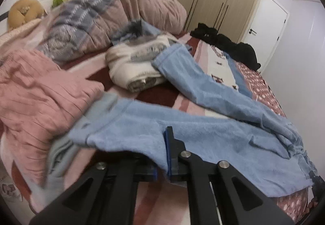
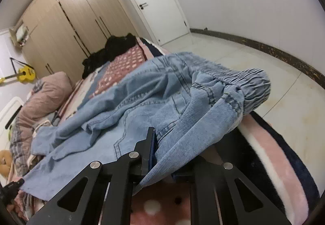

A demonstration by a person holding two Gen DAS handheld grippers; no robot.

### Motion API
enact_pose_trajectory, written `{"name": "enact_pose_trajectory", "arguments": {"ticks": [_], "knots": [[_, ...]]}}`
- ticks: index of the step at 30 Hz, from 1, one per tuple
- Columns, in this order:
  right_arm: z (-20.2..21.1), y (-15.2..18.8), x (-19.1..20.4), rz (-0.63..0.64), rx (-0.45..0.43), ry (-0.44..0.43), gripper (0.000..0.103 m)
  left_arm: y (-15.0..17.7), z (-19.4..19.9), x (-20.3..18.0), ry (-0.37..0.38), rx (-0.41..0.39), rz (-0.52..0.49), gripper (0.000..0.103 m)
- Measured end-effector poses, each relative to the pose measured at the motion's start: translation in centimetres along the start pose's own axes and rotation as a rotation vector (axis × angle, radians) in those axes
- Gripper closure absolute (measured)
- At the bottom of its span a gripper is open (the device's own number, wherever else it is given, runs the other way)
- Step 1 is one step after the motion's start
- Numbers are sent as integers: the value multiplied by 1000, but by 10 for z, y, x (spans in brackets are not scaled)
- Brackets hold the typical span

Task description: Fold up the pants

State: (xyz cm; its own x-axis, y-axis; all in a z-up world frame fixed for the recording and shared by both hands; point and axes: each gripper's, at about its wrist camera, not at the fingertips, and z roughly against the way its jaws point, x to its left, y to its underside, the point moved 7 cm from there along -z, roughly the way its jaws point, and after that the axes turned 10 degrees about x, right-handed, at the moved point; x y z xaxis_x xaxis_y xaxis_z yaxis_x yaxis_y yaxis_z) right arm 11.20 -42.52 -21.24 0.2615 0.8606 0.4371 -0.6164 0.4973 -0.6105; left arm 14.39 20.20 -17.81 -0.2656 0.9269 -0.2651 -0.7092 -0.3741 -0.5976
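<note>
Light blue denim pants (image 1: 213, 129) lie spread across the bed, two legs running away from the camera in the left wrist view. My left gripper (image 1: 162, 155) is shut on the edge of the near leg, cloth pinched between the blue pads. In the right wrist view the pants (image 2: 154, 103) show their elastic waistband (image 2: 243, 80) raised at the bed's edge. My right gripper (image 2: 160, 153) is shut on the denim near the waist, a fold draped over its right finger.
A pink knit garment (image 1: 38, 92), a folded cream blanket (image 1: 134, 64) and a rolled pink-grey duvet (image 1: 113, 15) lie on the bed. Black clothes (image 1: 227, 42) sit at its far side. Wardrobe (image 2: 67, 13), door (image 2: 154, 1) and tiled floor (image 2: 254, 62) lie beyond.
</note>
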Motion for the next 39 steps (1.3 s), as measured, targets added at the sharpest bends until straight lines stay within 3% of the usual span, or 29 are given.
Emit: {"name": "enact_pose_trajectory", "arguments": {"ticks": [10, 18, 23, 27, 32, 35, 37, 38, 39], "knots": [[40, 4, 11, 69, -7, -23, 98, -10, 29, -1, 4, -40, -26, 99], [44, -50, 44, 188, 12, -84, 98, -61, 15, -28, -73, -19, -128, 99], [6, -115, 78, 267, 62, -64, 98, -123, -27, -59, -144, 38, -163, 97], [-37, -158, 97, 325, 88, 17, 98, -170, -72, -84, -195, 91, -171, 97], [-101, -184, 104, 377, 128, 123, 98, -204, -124, -107, -304, 98, -232, 97], [-139, -189, 100, 392, 147, 178, 98, -213, -154, -112, -302, 118, -208, 97], [-158, -186, 95, 397, 153, 198, 98, -214, -172, -108, -302, 147, -174, 92], [-169, -184, 92, 402, 164, 214, 98, -214, -178, -106, -318, 154, -164, 70], [-177, -180, 90, 406, 178, 223, 98, -213, -183, -103, -344, 155, -155, 42]]}}
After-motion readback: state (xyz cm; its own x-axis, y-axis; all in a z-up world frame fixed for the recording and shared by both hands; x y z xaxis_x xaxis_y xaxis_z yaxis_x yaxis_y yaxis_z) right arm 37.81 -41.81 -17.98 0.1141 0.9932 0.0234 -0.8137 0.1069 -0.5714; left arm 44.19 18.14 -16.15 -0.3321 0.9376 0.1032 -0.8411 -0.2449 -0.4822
